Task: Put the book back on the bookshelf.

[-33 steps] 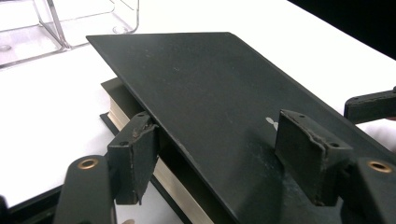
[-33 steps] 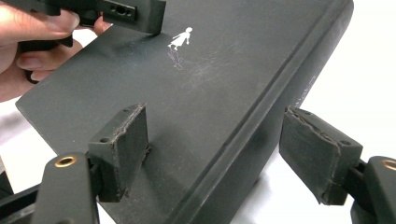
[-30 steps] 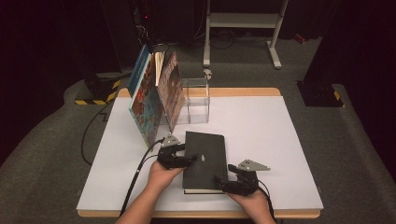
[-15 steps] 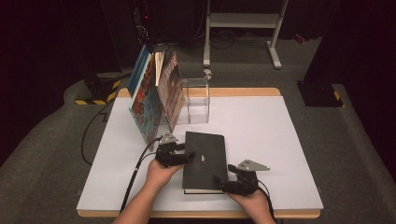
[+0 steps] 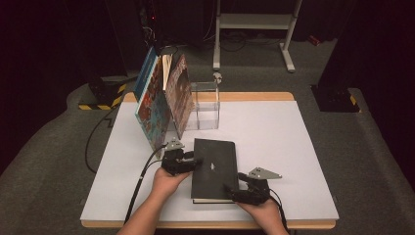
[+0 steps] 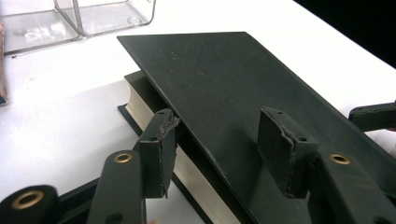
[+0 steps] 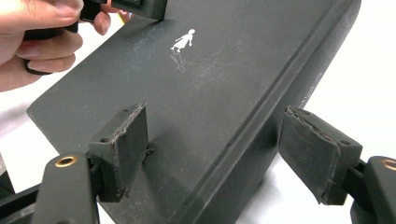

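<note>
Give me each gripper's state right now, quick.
Left gripper: jaws just closing, straddling the black book's lifted front cover; pad contact unclear.
Right gripper: open, jaws astride the book's spine corner.

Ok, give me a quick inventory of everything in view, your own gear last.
black book: one, black hardcover with a small white figure on the cover, flat at the table's near middle, cover lifted a little on the left gripper's side
standing books: a few, colourful covers, leaning at the far left
clear box: one, transparent, right of the standing books
table: one, white top, wooden edge
metal stand: one, pale, on the floor behind
left gripper: black, jaws astride the lifted cover's edge, just been closing
right gripper: black, jaws astride the book's spine corner
</note>
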Demonstrator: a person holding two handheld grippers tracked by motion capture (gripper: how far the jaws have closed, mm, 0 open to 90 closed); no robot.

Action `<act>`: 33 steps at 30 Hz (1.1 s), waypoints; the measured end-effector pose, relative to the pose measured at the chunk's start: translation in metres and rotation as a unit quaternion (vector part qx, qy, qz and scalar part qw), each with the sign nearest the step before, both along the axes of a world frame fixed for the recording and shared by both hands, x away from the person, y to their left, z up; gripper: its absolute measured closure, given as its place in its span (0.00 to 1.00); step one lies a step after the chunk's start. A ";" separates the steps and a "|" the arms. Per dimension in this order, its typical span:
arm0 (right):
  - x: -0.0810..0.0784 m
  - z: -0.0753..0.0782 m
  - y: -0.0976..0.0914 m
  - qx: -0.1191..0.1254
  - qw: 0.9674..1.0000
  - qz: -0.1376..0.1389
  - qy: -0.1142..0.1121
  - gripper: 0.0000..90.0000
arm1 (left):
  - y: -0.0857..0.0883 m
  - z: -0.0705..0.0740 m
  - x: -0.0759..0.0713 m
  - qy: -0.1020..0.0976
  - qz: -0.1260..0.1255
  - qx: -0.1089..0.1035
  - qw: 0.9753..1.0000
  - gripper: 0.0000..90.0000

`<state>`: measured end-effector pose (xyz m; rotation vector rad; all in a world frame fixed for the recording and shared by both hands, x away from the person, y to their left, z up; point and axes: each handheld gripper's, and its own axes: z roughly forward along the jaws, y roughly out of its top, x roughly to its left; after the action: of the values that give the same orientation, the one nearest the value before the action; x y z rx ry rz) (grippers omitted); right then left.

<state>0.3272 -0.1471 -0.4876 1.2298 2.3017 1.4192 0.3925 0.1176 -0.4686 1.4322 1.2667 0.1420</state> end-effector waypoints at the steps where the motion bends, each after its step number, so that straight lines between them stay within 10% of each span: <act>1: 0.000 0.000 0.000 0.001 1.000 0.000 0.000 0.26 | 0.000 0.000 0.000 -0.003 0.000 -0.002 1.000 0.52; 12: -0.002 0.002 -0.001 0.005 1.000 0.004 -0.009 0.26 | -0.009 -0.004 -0.012 -0.047 0.003 -0.017 0.999 0.43; 33: -0.004 0.002 0.001 0.001 1.000 0.005 -0.019 0.25 | -0.009 -0.007 -0.004 -0.023 -0.020 -0.036 0.999 0.43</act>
<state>0.3232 -0.1457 -0.4855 1.1844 2.2850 1.4367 0.3880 0.1083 -0.4757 1.3841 1.1934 0.1001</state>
